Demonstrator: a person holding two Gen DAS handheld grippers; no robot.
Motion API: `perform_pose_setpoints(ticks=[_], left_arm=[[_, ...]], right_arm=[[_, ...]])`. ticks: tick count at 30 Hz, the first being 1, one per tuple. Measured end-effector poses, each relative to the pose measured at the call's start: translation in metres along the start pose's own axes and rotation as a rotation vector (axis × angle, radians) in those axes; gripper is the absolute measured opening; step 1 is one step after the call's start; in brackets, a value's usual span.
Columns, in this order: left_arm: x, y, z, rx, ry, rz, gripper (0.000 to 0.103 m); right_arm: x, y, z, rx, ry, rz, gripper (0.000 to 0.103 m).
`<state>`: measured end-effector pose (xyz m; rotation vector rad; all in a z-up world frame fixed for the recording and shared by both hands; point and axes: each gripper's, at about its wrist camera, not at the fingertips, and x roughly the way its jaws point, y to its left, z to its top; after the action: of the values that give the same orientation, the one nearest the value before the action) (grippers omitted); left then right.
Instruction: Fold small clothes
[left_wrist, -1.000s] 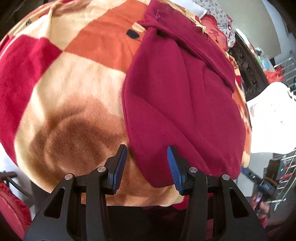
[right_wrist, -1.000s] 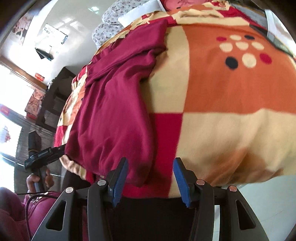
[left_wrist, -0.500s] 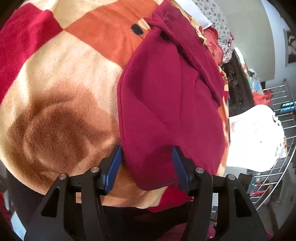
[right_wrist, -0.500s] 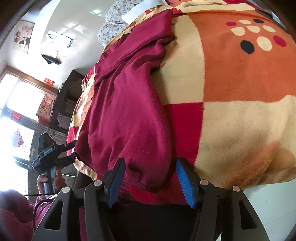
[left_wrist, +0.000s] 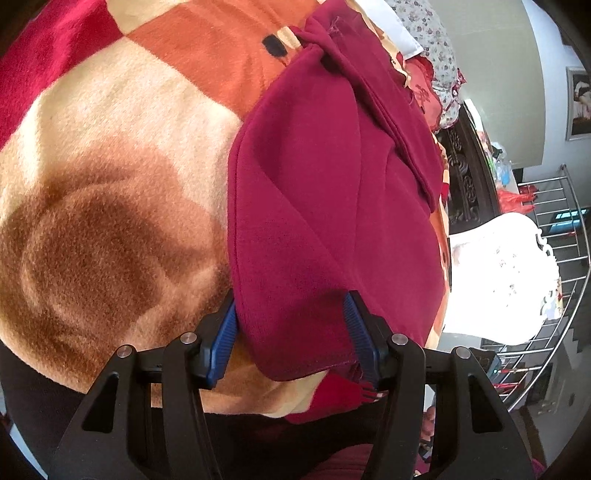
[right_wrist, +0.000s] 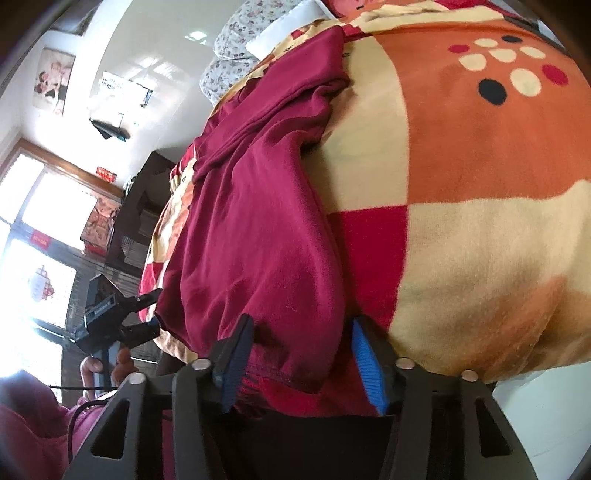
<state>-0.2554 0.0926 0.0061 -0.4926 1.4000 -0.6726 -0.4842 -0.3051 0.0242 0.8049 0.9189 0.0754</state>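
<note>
A dark red garment (left_wrist: 332, 206) lies on a checked fleece blanket (left_wrist: 110, 184), its sleeves folded across the far end. My left gripper (left_wrist: 291, 332) is open, its blue-padded jaws straddling the garment's near hem corner. In the right wrist view the same garment (right_wrist: 258, 240) runs away from me. My right gripper (right_wrist: 299, 354) is open with the other hem corner between its jaws. The left gripper also shows in the right wrist view (right_wrist: 144, 314), held by a hand at the garment's far corner.
The blanket (right_wrist: 480, 184) is orange, cream and red with dots. Floral pillows (left_wrist: 432, 48) lie at the head of the bed. A dark carved cabinet (left_wrist: 465, 170), a white chair back (left_wrist: 498, 277) and a metal rack (left_wrist: 561, 258) stand beside the bed.
Both grippers have moved forward onto the near hem. The garment's corners now sit between the open jaws instead of ahead of them.
</note>
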Motion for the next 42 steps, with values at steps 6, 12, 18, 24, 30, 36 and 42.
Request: perform_pose_setpoints(ticks=[6, 12, 18, 24, 30, 36, 42], left_arm=[[0.005, -0.011, 0.000, 0.053, 0.019, 0.061, 0.020], [-0.012, -0.032, 0.001, 0.182, -0.017, 0.118, 0.009], [-0.031, -0.039, 0.010, 0.216, -0.075, 0.122, 0.006], [-0.058, -0.043, 0.023, 0.208, -0.156, 0.081, 0.006], [-0.069, -0.051, 0.043, 0.198, -0.202, 0.054, 0.006], [-0.080, -0.078, 0.081, 0.226, -0.277, 0.003, 0.006], [-0.082, -0.120, 0.131, 0.305, -0.371, -0.019, 0.006]], right_arm=[[-0.004, 0.008, 0.003, -0.036, -0.010, 0.004, 0.014], [-0.017, 0.026, 0.012, -0.078, -0.044, 0.025, 0.010], [-0.032, 0.046, 0.027, -0.085, -0.104, 0.133, 0.009], [-0.042, 0.061, 0.045, -0.093, -0.140, 0.224, 0.008], [-0.047, 0.064, 0.071, -0.083, -0.199, 0.265, 0.008], [-0.057, 0.075, 0.114, -0.095, -0.303, 0.315, 0.008], [-0.059, 0.093, 0.169, -0.158, -0.380, 0.298, 0.008]])
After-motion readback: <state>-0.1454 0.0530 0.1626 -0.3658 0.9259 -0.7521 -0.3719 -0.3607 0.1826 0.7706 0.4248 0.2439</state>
